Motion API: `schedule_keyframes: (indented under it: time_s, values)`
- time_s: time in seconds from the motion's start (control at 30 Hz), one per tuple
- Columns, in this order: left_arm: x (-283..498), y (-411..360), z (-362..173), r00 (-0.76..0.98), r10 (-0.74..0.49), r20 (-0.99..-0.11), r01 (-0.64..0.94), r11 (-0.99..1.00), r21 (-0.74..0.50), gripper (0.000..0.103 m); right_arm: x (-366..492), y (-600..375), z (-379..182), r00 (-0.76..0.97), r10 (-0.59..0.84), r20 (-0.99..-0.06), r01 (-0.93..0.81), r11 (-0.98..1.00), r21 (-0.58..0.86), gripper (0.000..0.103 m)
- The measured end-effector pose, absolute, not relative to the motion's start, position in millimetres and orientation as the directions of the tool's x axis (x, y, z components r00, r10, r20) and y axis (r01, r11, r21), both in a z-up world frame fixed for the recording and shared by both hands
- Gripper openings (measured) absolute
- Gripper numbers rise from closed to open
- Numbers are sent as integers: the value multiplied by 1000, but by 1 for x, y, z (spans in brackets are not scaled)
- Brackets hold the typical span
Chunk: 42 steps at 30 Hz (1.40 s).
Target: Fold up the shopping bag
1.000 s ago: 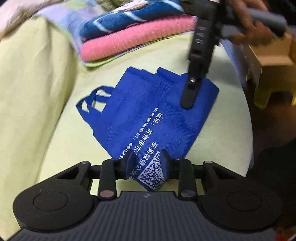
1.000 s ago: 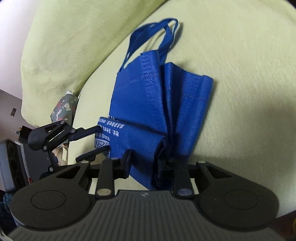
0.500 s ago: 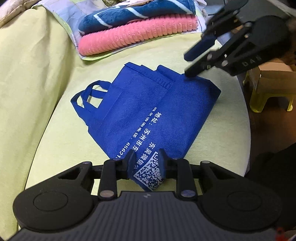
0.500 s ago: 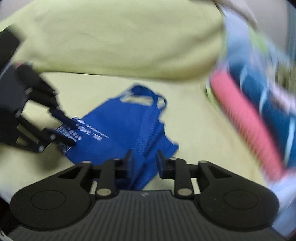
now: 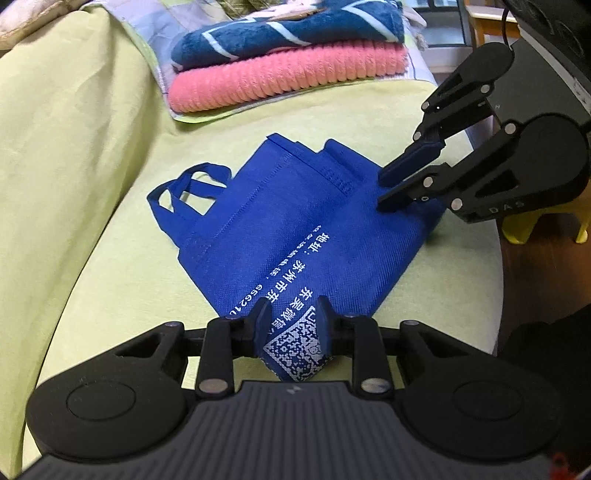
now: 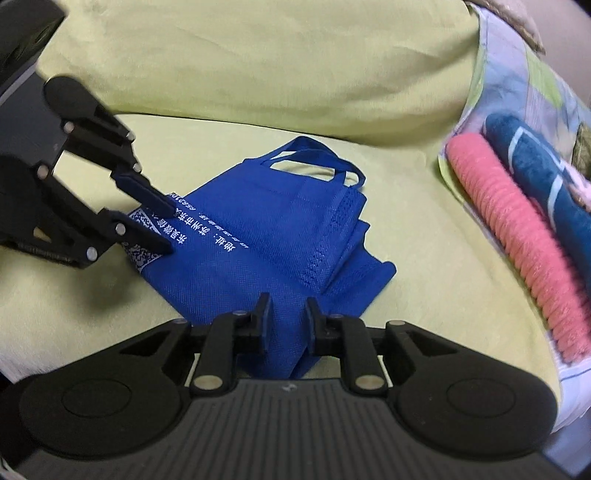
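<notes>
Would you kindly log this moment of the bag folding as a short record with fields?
surface: yellow-green sofa cushion
item: blue shopping bag, partly folded, lying flat, handles toward the backrest
left tongs: shut on the bag's corner with the QR code
right tongs: fingers either side of the opposite corner; grip unclear
nearby: pink towel under a blue towel, stacked past the bag

Home – sofa (image 5: pixel 74 155) (folded towels (image 5: pixel 288 74))
</notes>
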<state>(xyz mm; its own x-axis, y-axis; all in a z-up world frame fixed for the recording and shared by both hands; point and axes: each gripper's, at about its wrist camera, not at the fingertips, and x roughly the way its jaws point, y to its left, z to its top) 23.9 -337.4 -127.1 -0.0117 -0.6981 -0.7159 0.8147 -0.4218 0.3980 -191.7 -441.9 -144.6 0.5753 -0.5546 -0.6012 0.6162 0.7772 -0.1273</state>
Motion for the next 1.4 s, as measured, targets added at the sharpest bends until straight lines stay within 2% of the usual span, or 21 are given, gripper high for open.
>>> schedule_keyframes:
  time_s: [0.17, 0.33, 0.63, 0.77, 1.4]
  values:
    - [18, -325, -133, 22, -751, -661, 822, -363, 439, 33, -189, -439, -148, 564, -564, -603, 625, 769, -134, 16]
    - [10, -324, -128, 98, -749, -655, 853, -277, 443, 38, -192, -435, -147, 569, -561, -601, 636, 764, -110, 16]
    - [16, -327, -128, 119, -737, -665, 923, -164, 348, 53, -195, -439, -145, 588, -530, -611, 640, 767, -49, 17]
    - [19, -326, -129, 118, -740, -662, 937, -138, 322, 54, -196, -441, -145, 592, -523, -613, 642, 766, -33, 17]
    - [5, -323, -132, 171, -748, -641, 900, -145, 410, 54, -199, -443, -145, 601, -514, -612, 661, 750, 18, 18]
